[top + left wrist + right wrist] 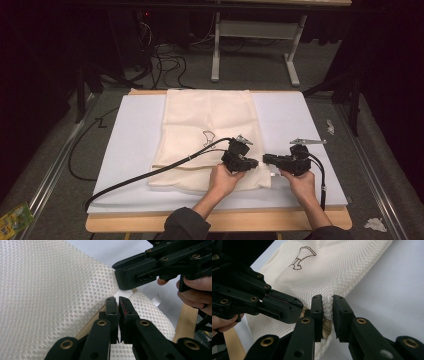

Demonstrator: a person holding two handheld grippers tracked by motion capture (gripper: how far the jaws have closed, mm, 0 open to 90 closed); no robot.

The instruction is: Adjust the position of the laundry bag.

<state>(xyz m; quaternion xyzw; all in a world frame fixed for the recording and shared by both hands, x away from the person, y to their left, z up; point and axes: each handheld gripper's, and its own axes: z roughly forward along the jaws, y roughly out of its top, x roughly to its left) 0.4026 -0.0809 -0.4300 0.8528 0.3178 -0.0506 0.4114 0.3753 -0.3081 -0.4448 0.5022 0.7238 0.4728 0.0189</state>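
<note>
A cream mesh cloth point(207, 120) point(50, 290) point(352, 262) lies folded on a white board point(135, 150), with a small dark line drawing point(208, 136) point(302, 255) on it. Both grippers meet at the cloth's near right corner. My left gripper point(256, 163) point(117, 302) has its jaws almost together on the cloth's edge, beside a white tag point(123, 293). My right gripper point(266, 159) point(327, 305) faces it from the right, and a ridge of mesh stands pinched between its jaws. Each gripper shows close in the other's view. A hand holds each gripper.
A black cable point(150, 172) trails left from the left gripper across the board. The board lies on a wooden table point(220, 221). On the floor are cables point(167, 62), a white table frame point(250, 30), crumpled paper point(375, 224) and a green packet point(12, 217).
</note>
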